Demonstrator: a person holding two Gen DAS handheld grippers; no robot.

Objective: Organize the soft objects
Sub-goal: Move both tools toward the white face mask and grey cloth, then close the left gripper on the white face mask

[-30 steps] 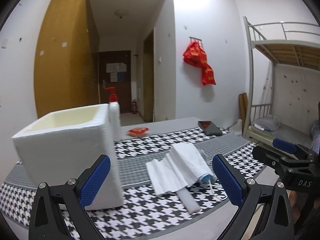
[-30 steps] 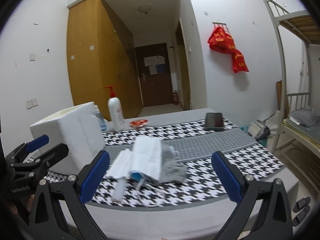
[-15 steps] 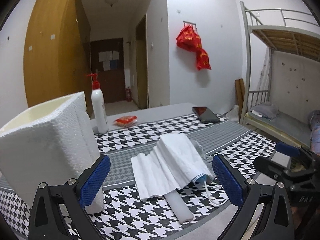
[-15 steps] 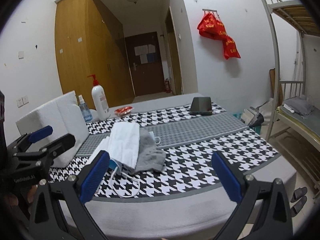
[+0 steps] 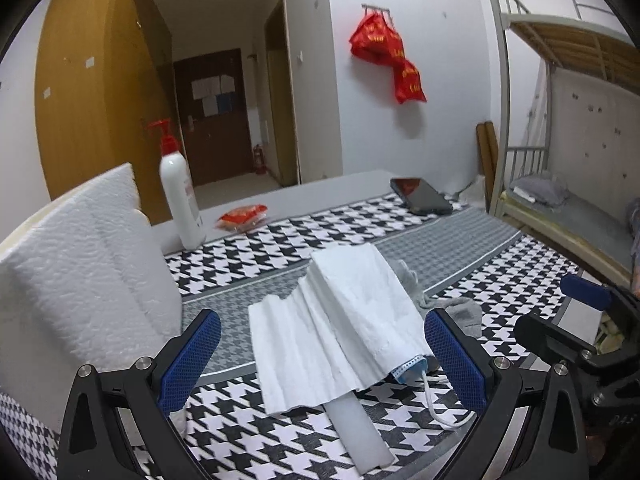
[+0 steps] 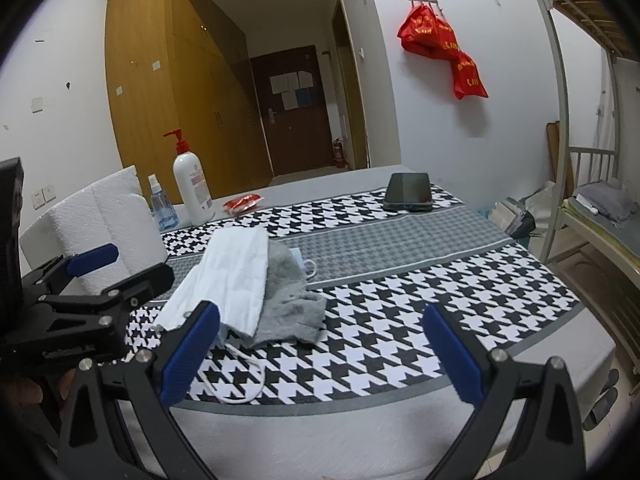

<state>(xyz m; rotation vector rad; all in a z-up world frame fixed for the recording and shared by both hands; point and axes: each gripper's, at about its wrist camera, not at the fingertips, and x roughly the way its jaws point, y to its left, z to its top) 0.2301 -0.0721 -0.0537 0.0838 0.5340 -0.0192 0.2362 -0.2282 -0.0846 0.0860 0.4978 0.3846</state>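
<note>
left gripper (image 5: pixel 320 354): fingers open, empty, around tissue (image 5: pixel 340 320) | right gripper (image 6: pixel 320 350): fingers open, empty | mask (image 5: pixel 412 368) under tissue | sock (image 6: pixel 288 300) beside | foam box (image 5: pixel 80 280) left

A small heap of soft things lies on the houndstooth-patterned tabletop (image 5: pixel 280 248), just beside a white foam box (image 5: pixel 80 264). On top, a white paper towel (image 5: pixel 340 320) drapes in folds. Under it sits a blue-edged face mask (image 5: pixel 412 372) with its white ear loop trailing out, and a crumpled grey cloth (image 6: pixel 288 300) spreads at the right.
</note>
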